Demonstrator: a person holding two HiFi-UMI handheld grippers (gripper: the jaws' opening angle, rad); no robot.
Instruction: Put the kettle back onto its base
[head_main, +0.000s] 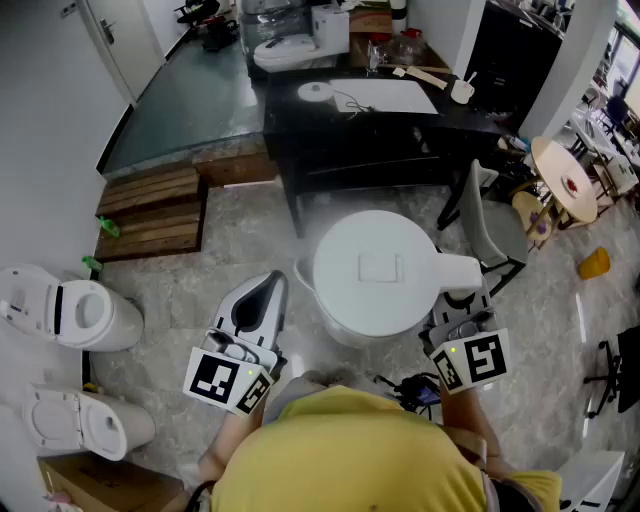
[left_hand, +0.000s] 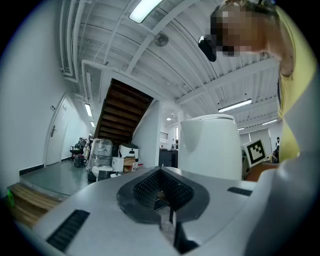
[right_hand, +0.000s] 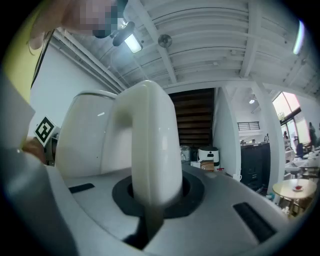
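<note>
A white electric kettle (head_main: 372, 272) hangs in the air in front of the person, lid up and spout to the left. My right gripper (head_main: 458, 300) is shut on its handle (right_hand: 150, 150), which fills the middle of the right gripper view beside the kettle's body (right_hand: 90, 135). To the kettle's left my left gripper (head_main: 262, 300) is held level, jaws together and nothing between them; its own view shows the kettle (left_hand: 210, 145) just beyond it to the right. The round white base (head_main: 316, 92) with its cord lies on the black table (head_main: 300, 150) further ahead.
A white board (head_main: 395, 96) and a white cup (head_main: 462, 90) also lie on the black table. A grey chair (head_main: 495, 225) stands right of the kettle. Wooden pallets (head_main: 150, 210) and two white appliances (head_main: 80, 315) are on the floor at left. A round wooden table (head_main: 565, 180) is at far right.
</note>
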